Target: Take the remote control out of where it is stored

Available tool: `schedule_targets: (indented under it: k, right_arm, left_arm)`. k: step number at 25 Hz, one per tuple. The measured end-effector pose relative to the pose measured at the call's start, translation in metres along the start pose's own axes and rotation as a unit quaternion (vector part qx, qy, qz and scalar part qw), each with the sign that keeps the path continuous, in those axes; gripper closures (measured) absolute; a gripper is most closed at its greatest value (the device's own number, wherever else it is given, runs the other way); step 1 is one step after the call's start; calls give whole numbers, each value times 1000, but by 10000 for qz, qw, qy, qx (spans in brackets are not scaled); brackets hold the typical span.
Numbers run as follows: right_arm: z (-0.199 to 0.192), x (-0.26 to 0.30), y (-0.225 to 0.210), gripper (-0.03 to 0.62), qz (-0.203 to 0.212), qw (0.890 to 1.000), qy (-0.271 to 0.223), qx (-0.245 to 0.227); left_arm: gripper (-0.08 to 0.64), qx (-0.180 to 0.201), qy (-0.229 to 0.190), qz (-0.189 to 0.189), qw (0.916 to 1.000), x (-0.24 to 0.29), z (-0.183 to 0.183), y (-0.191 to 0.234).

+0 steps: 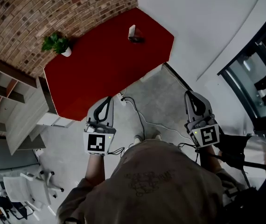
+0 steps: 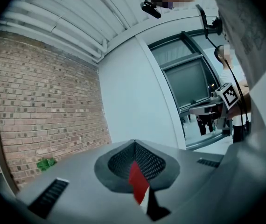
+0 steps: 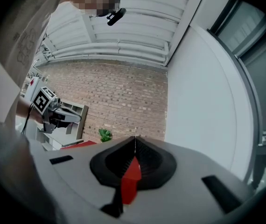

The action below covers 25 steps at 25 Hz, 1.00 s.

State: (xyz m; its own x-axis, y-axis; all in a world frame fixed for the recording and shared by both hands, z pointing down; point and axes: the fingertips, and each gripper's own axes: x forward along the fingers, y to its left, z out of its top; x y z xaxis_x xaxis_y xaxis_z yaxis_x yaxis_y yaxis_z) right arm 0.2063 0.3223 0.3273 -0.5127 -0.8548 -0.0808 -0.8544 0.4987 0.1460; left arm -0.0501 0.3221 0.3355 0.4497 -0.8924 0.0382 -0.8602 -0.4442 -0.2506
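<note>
Person is standing back from the red table [image 1: 95, 73], holding both grippers low in front. L gripper [image 1: 108, 101] is showing jaws pressed together w/ nothing between; R gripper [image 1: 190, 96] same, closed and empty. The remote [image 1: 132, 31] looks to be the small pale upright thing sitting in a dark holder [image 1: 136, 39] near the table's far edge, well apart from both grippers, though it's too small to be sure. Nothing's being touched, so the approach is prob. what's coming. Risks as I'm seeing them: cables [image 1: 142, 120] are trailing over the floor between person and table, so feet could be catching while stepping in; jaws are needing to open before the reach, or they'll be knocking the remote over, maybe off that far edge; the holder may be lifting w/ the remote unless the other gripper is pinning it. Room-wise, the tabletop is lying mostly bare, w/ a plant [image 1: 55, 43] sitting at its left corner and a shelf [image 1: 11, 101] crowding the left side.
</note>
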Motion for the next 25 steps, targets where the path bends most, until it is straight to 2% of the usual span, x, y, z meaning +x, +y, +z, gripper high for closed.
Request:
schedule_targets:
  k: [15, 22, 25]
  right_arm:
    - [-11, 3, -17, 578, 58, 10000, 54, -18]
    - [-16, 4, -30, 578, 62, 10000, 56, 26]
    - [-21, 2, -35, 578, 14, 9999, -8, -111]
  left_arm:
    - [552, -103, 13, -83, 9999, 20, 0, -14]
    - [552, -41, 225, -69, 9997, 28, -7, -20]
    - [552, -67, 298, -72, 9995, 32, -10, -24]
